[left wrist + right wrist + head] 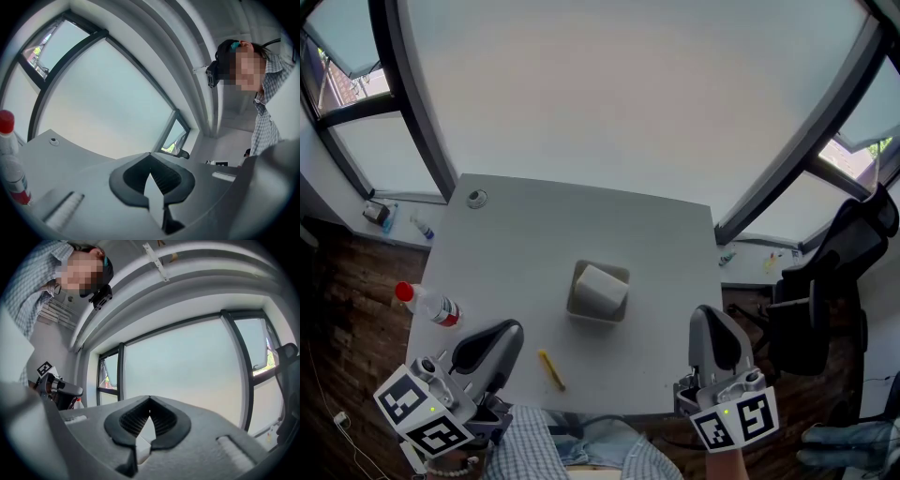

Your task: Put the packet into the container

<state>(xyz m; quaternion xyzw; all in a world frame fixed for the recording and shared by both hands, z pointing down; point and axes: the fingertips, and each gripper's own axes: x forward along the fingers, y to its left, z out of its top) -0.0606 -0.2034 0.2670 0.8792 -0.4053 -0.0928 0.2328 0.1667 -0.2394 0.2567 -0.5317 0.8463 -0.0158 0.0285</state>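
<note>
Left tongs and right tongs each pressed together, empty; packet seemingly inside container.

Head view looks steeply down on the table; gripper views face windows.

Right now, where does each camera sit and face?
Head view: on head, steeply down at table, container, left gripper, right gripper, shirt.
Left gripper view: on left gripper, along its shut fingers toward window; bottle left, shirt right.
Right gripper view: on right gripper, along its shut fingers toward window; shirt upper left.
Shared: bottle, head and left gripper views.
</note>
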